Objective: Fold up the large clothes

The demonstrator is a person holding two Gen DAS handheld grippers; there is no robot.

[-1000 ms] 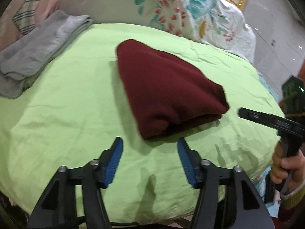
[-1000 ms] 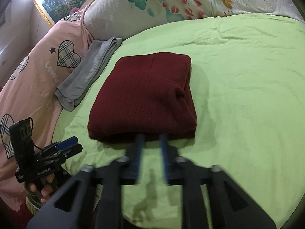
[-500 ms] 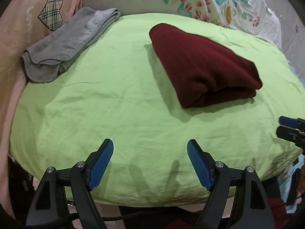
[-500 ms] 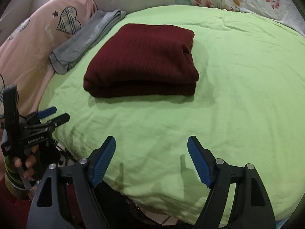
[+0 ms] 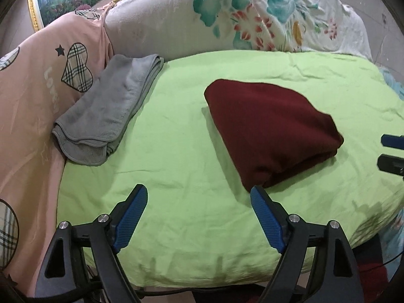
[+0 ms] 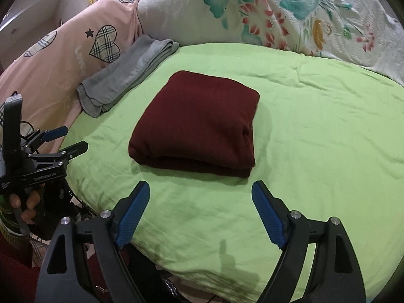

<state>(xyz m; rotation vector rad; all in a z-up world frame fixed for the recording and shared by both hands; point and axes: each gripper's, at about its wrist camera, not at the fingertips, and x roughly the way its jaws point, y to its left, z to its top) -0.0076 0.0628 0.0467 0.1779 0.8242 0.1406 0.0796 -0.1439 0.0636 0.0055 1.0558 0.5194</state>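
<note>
A dark red garment (image 5: 271, 131) lies folded into a thick rectangle on the green sheet (image 5: 176, 166); it also shows in the right wrist view (image 6: 199, 126). My left gripper (image 5: 198, 192) is open and empty, above the sheet near the garment's front corner. My right gripper (image 6: 200, 189) is open and empty, just in front of the garment's near edge. The left gripper also shows at the left of the right wrist view (image 6: 68, 139), and the right gripper's tips at the right edge of the left wrist view (image 5: 391, 151).
A folded grey towel (image 5: 108, 113) lies at the sheet's back left, against a pink quilt with plaid hearts (image 5: 32, 80). A white floral quilt (image 5: 240, 15) is heaped along the back. The sheet's front edge (image 6: 227, 272) drops off just below my grippers.
The right gripper opened from nearly shut at the garment's edge and drew back. Both grippers pulled away from the garment, then came a little closer again. The garment has not moved.
</note>
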